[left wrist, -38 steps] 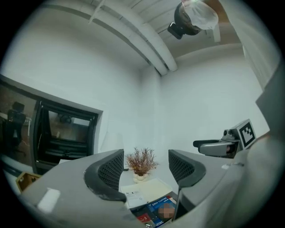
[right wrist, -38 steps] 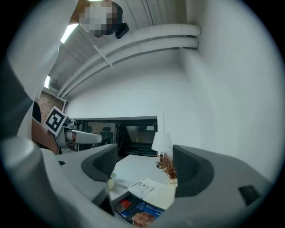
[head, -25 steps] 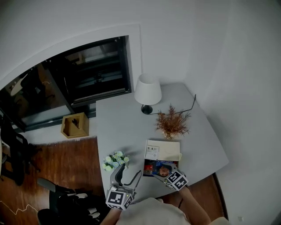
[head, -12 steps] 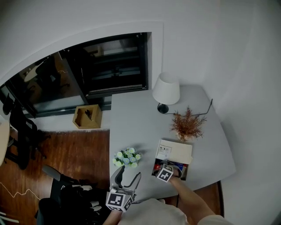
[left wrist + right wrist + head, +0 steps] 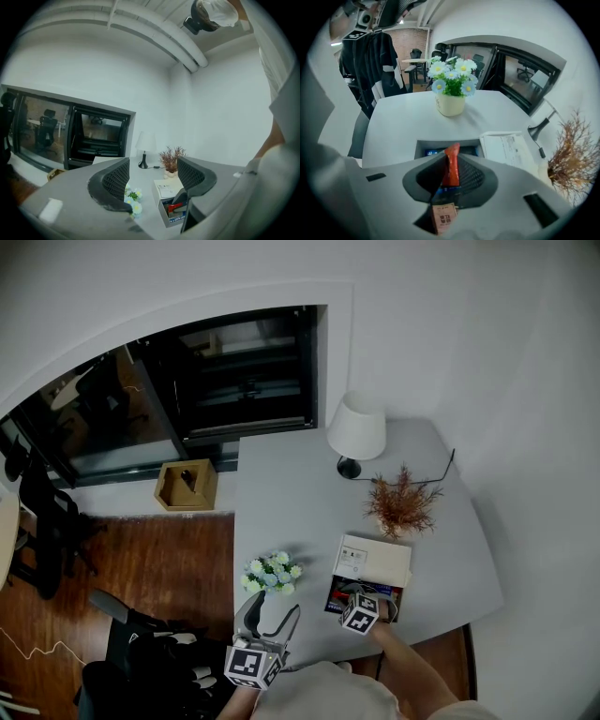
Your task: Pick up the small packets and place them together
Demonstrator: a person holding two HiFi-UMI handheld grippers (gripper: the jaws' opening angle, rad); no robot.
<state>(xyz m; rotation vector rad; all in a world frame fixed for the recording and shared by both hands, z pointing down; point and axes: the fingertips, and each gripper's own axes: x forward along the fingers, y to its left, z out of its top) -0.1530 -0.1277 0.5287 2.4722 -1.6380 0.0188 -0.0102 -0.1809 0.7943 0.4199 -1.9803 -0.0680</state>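
Right gripper view: red packet (image 5: 451,165) between closing jaws of gripper (image 5: 451,158)

The lamp (image 5: 356,432) stands behind the plant (image 5: 403,505), the box (image 5: 373,561) before it, and flowers (image 5: 271,574) left of the box

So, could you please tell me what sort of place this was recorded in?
Most likely an office, perhaps a meeting room. A grey table with a table lamp stands beside a dark glass partition, and an office chair shows behind the glass.
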